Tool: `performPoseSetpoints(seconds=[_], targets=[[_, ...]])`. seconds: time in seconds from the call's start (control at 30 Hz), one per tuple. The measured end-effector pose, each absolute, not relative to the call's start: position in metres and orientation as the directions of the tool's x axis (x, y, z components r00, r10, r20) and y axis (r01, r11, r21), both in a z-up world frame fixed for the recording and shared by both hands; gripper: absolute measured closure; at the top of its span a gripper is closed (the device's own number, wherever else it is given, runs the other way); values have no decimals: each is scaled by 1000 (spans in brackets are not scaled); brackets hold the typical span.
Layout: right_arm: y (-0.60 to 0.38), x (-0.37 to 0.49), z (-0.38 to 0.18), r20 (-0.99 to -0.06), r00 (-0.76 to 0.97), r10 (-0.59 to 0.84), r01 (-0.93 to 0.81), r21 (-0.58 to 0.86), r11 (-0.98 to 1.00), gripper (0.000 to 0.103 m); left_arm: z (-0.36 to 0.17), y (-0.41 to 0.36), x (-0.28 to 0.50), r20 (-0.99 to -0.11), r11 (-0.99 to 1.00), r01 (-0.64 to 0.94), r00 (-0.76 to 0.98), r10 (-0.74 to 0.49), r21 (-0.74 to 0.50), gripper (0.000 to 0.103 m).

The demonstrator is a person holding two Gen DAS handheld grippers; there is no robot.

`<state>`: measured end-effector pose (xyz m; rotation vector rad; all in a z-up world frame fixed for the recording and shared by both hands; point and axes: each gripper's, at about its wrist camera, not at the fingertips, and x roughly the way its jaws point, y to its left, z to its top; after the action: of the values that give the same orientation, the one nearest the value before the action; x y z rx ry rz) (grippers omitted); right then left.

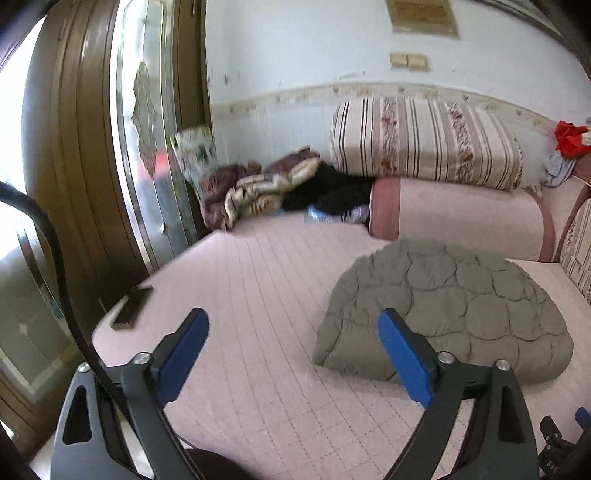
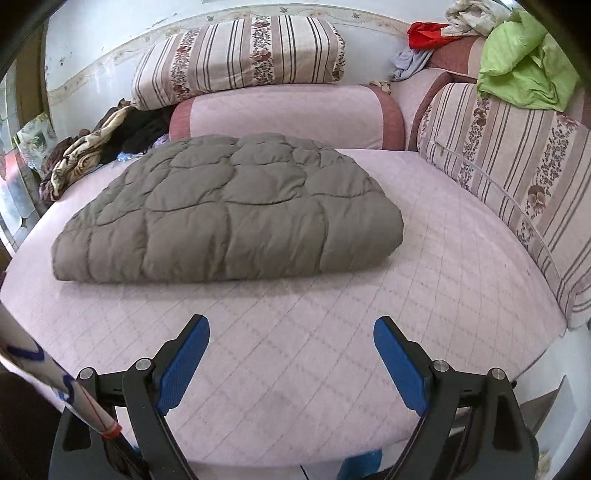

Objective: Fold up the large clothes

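Right wrist view: folded grey quilted garment (image 2: 229, 210) ahead of empty, wide-apart right tool (image 2: 291, 328).

Ahead of me a striped floral pillow (image 2: 236, 55) rests on a pink bolster (image 2: 288, 114), with a crumpled brown-and-cream blanket (image 1: 258, 192) just beside them. Green cloth (image 2: 524, 70) and a red garment (image 2: 424, 35) lie heaped at the far right corner.

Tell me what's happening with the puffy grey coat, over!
Left gripper open, empty. Right gripper open, empty. Grey quilted coat lies folded on the pink bed, untouched. Nothing between grippers and coat.
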<state>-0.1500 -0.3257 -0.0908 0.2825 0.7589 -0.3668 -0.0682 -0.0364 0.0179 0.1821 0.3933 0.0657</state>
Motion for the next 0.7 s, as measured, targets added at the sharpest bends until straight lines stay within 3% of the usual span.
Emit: performPoseSetpoints(seconds=[0.37, 0.5, 0.7], targets=[[-310, -161, -83, -702, 682, -204, 404, 129, 906, 10, 27, -35, -100, -349, 988, -1, 936, 56, 155, 7], [-302, -162, -82, -708, 676, -204, 396, 115, 911, 10, 26, -46, -112, -321, 983, 21, 946, 39, 181, 0], [-297, -170, -74, -689, 685, -238, 408, 91, 908, 10, 17, -64, -123, -388, 978, 149, 918, -82, 145, 0]])
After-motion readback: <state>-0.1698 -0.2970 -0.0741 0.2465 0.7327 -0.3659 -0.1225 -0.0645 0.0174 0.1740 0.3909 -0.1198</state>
